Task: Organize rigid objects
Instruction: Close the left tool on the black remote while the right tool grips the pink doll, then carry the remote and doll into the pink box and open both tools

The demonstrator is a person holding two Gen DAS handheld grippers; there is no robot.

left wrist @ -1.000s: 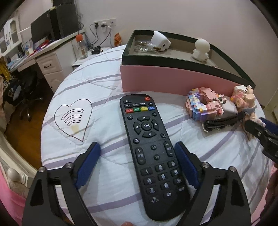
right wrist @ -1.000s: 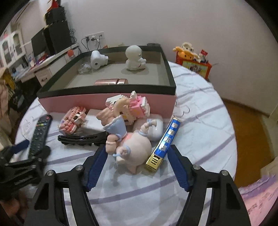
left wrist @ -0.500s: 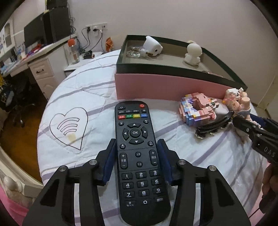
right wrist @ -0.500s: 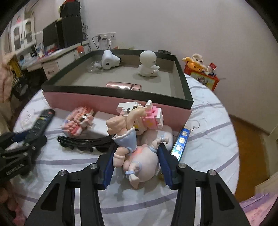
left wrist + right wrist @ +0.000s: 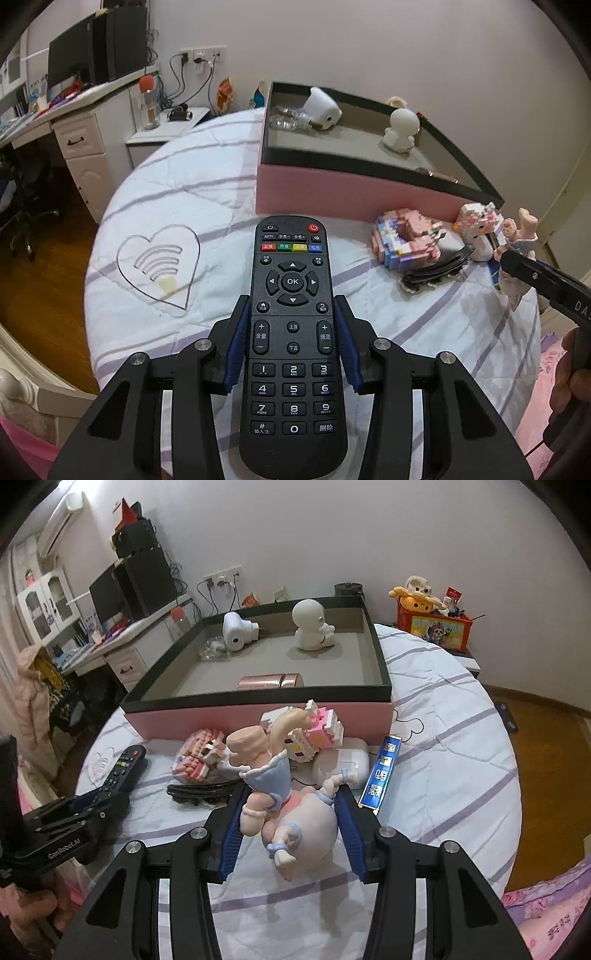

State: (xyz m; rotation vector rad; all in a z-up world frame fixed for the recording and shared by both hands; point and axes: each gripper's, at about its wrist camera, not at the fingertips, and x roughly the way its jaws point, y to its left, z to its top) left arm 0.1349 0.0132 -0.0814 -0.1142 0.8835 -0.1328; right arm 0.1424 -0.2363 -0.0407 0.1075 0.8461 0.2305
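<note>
Left gripper (image 5: 293,345) closing on a black remote control (image 5: 293,332), frame centre; right gripper (image 5: 290,829) clamps a pig figurine (image 5: 295,812) at lower centre. The rounded figurine could slip before reaching the pink box (image 5: 258,716).

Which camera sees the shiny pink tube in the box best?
The right wrist view: the pink tube lies in full sight on the box floor. The left wrist view shows only its tip behind the box wall.
</note>
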